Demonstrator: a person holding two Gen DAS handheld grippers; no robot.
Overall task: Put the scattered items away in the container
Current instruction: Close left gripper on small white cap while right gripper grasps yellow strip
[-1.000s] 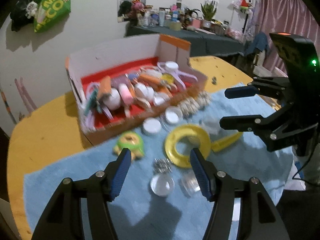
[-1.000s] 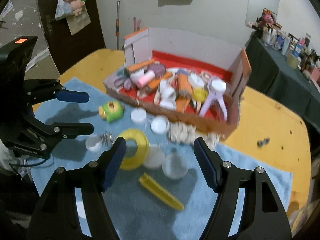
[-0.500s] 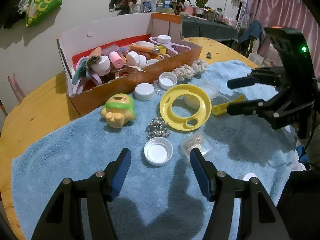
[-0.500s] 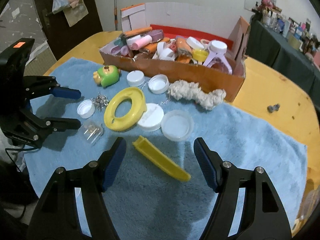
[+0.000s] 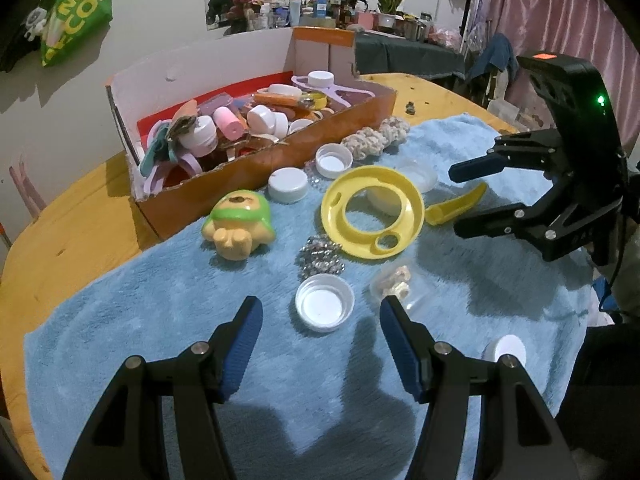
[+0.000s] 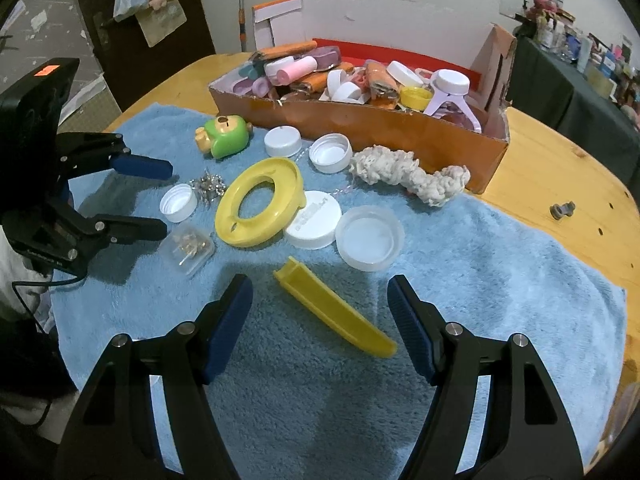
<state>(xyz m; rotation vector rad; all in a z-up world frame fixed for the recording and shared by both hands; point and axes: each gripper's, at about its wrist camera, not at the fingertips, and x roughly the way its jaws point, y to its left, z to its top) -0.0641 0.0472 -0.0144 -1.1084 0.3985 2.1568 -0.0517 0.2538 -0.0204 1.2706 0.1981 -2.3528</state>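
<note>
While the orange cardboard box with a red floor (image 5: pixel 280 160) sits already heaped at the far side of the round wooden table (image 6: pixel 560 168), the scattered pieces lie loose on the fluffy blue towel (image 5: pixel 160 320) just near of it. Largest is the flat yellow plastic ring (image 6: pixel 258 208), stiff and light; its rim looks the best place to pinch. The long yellow plastic clip (image 6: pixel 336 312) lies between the fingers of the right gripper (image 6: pixel 320 320), rigid and probably slick, best taken across its middle. The small upturned white bottle cap (image 5: pixel 325 307) lies just ahead of the left gripper (image 5: pixel 320 344), light and likely to skid. Both claws stand wide and empty. On the far left wall a green bag (image 5: pixel 76 12) reads "MEC" and "CO".
</note>
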